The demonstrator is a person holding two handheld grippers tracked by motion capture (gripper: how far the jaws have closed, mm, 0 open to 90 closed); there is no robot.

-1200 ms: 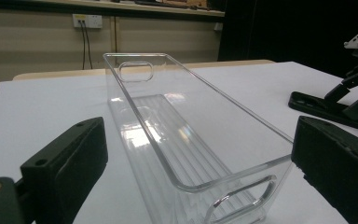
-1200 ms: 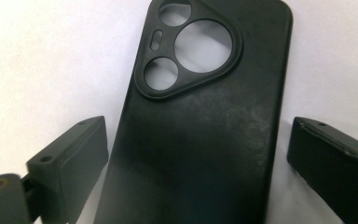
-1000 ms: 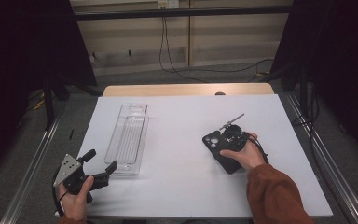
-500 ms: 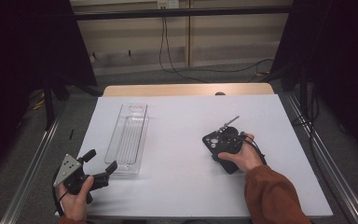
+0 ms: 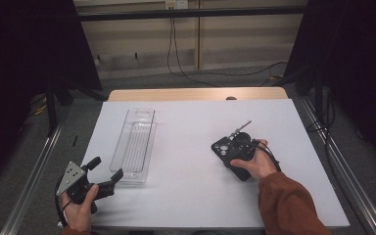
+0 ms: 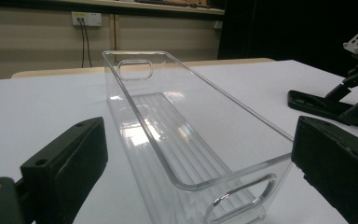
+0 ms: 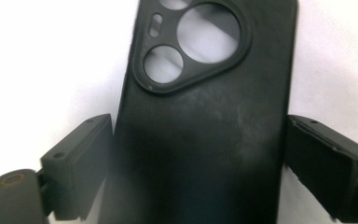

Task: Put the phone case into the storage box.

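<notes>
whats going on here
A person at a white table works a gripper in each hand. The right gripper sits over a black phone case lying flat; its jaws straddle the case's sides and have just been closing, with the pads right at its edges. The left gripper is open, aimed at the near end of an empty clear plastic tray, not gripping it.

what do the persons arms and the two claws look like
Both claws, left claw and right claw, are black with two blocky jaws. The left carries a grey three-cornered plate with small holes. A rust-orange sleeve covers the right forearm, and a black cable loops beside that hand.
</notes>
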